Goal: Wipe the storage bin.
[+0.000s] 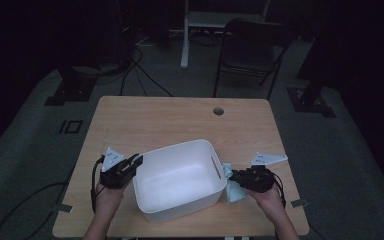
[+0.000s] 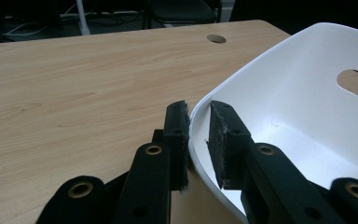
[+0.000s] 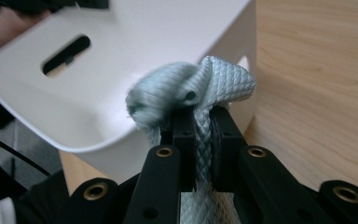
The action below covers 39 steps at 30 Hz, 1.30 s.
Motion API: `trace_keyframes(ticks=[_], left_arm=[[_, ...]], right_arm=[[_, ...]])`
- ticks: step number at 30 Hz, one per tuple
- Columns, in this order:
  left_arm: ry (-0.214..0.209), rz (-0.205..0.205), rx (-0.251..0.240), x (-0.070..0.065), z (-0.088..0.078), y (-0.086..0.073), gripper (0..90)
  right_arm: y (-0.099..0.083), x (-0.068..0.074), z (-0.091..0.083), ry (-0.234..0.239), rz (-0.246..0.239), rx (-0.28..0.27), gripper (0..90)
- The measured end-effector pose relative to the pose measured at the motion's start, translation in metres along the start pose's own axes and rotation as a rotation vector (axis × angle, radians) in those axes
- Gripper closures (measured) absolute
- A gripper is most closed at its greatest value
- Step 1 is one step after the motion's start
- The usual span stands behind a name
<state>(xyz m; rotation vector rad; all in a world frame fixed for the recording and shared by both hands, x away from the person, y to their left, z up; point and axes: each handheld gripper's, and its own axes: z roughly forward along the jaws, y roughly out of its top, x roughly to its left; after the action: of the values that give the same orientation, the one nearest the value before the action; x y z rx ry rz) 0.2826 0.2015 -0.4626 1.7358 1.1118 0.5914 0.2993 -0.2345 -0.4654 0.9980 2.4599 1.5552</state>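
Observation:
A white plastic bin [image 1: 175,207] with slot handles stands on the near middle of the wooden table [image 1: 180,115]. At its left rim, my left gripper [image 1: 136,161] straddles the edge. In the left gripper view [image 2: 198,128] one pad lies on the outside of the bin [image 2: 307,107] and the other inside, closed on the rim. Just right of the bin, my right gripper [image 1: 231,176] is shut on a light blue quilted cloth [image 1: 235,192]. A fold of that cloth [image 3: 223,81] bulges above the right gripper [image 3: 203,121], close against the bin's wall [image 3: 121,70].
A round cable hole [image 1: 218,111] sits near the table's far edge. Beyond the table stand a dark folding chair [image 1: 252,47] and a white stand leg [image 1: 184,35], with cables on the floor. Bare wood stretches behind the bin.

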Motion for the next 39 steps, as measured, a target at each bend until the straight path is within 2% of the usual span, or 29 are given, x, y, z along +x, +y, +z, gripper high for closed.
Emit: trace_keyframes(ticks=[5, 7, 12, 17, 20, 24, 27, 31, 35, 39], left_arm=[[-0.009, 0.0, 0.0, 0.001, 0.0, 0.0, 77.7], [-0.012, 0.002, 0.001, 0.001, 0.0, 0.0, 77.7], [-0.013, 0.001, 0.001, 0.001, 0.0, 0.0, 77.7], [-0.008, 0.006, 0.004, 0.001, 0.0, 0.0, 77.7], [-0.007, 0.0, 0.002, 0.0, 0.0, 0.0, 77.7], [-0.01, 0.001, 0.001, 0.001, 0.0, 0.0, 77.7], [-0.015, 0.0, 0.001, 0.002, 0.0, 0.0, 77.7], [-0.017, 0.0, 0.0, 0.002, 0.0, 0.0, 77.6], [-0.014, 0.001, 0.001, 0.001, 0.0, 0.0, 77.7], [-0.013, 0.001, 0.002, 0.001, 0.0, 0.0, 77.6]], right_arm=[[-0.001, -0.003, 0.001, 0.005, 0.016, 0.013, 83.0], [0.001, -0.003, -0.003, 0.02, 0.02, -0.013, 83.0], [0.01, -0.002, -0.007, 0.015, 0.01, -0.055, 83.0], [0.011, -0.003, 0.0, 0.013, -0.004, -0.039, 83.2], [0.01, -0.006, 0.004, 0.02, 0.008, -0.041, 83.3], [0.006, -0.009, 0.012, -0.001, 0.018, -0.014, 83.2], [0.008, -0.009, 0.01, 0.001, 0.01, -0.004, 83.2], [0.017, -0.008, 0.003, 0.006, 0.006, -0.045, 83.2], [0.019, -0.009, 0.007, 0.007, 0.01, -0.053, 83.3], [0.015, -0.011, 0.016, -0.008, 0.014, -0.023, 83.4]])
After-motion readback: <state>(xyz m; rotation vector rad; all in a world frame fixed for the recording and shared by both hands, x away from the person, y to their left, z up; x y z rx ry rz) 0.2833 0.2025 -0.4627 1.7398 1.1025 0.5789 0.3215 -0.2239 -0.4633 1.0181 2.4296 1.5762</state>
